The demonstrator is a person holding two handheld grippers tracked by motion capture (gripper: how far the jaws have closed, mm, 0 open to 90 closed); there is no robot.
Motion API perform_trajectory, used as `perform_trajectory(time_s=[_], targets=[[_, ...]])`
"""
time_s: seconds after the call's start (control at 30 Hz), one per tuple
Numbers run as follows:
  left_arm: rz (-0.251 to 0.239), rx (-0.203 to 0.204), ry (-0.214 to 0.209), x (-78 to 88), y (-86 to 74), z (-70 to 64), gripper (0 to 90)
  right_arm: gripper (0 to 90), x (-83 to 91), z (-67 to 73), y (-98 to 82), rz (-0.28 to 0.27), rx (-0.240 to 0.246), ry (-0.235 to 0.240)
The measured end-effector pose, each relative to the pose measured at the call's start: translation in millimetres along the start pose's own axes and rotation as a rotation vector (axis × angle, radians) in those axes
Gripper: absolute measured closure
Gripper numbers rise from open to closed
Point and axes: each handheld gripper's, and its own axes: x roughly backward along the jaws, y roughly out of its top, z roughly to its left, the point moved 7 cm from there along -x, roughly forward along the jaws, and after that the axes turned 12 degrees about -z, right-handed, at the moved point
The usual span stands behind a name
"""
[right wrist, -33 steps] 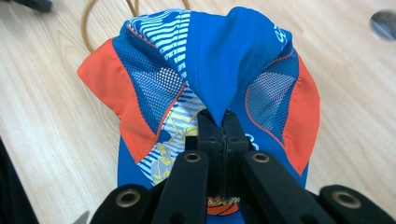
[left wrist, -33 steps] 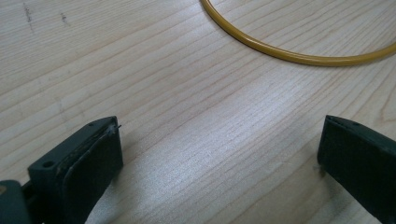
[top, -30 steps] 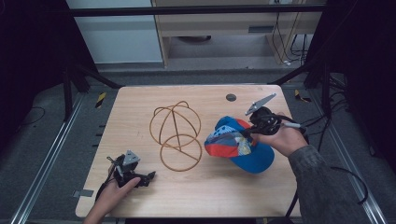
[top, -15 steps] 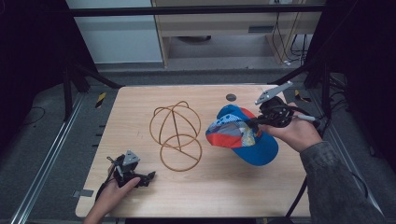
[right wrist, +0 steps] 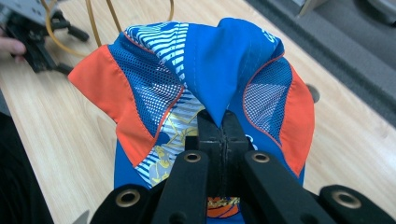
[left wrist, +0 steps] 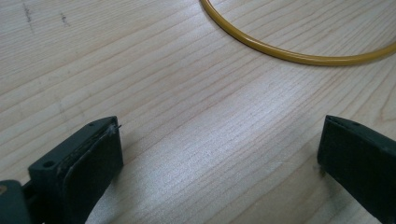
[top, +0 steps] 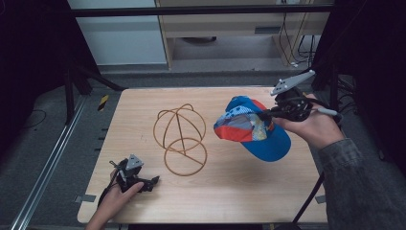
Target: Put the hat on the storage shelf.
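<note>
One light wooden table (top: 239, 201) carries one dome-shaped frame of thin yellow-brown wire (top: 179, 139), standing left of centre in the high view with its flat ring base toward the lower edge. One blue, orange and white mesh baseball cap (top: 249, 127) sits right of centre in that view, lifted off the tabletop and casting a shadow on the wood beneath it; it hangs just beside the wire frame without touching it.

Two grippers are in play. The right gripper (top: 268, 114), held by a hand (top: 313, 127) at the right of the high view, has its black jaws pressed together on a pinched fold of blue fabric at the crown of the cap (right wrist: 205, 88), as the right gripper view shows at its lower middle. The left gripper (top: 152, 181) rests low at the lower left of the high view, well apart from the cap; in the left gripper view its jaws stand wide apart over bare wood, with one curved stretch of the wire frame (left wrist: 289, 53) crossing the upper right of the frame and nothing between the pads
</note>
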Motion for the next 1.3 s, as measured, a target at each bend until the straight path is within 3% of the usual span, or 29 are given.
perform_trajectory(time_s=[0.33, 0.43, 0.8, 1.03, 1.3], targets=[[0.003, 0.000, -0.001, 0.3, -0.1, 0.0, 0.0, 90.0, 7.3, 5.2, 44.5, -0.074, 0.044, -0.018], [0.003, -0.002, -0.001, 0.3, -0.1, 0.2, 0.0, 90.0, 1.8, 12.3, 64.5, -0.132, 0.060, -0.019], [0.003, -0.002, -0.002, 0.3, -0.1, 0.1, 0.0, 90.0, -27.4, 42.7, 102.9, -0.195, 0.107, 0.030], [0.004, -0.002, -0.001, 0.3, -0.1, 0.1, 0.0, 90.0, -42.6, 52.1, 116.5, -0.185, 0.129, 0.051], [0.003, -0.002, -0.002, 0.2, -0.1, 0.0, 0.0, 89.9, -74.8, 67.9, 131.6, -0.149, 0.158, 0.083]])
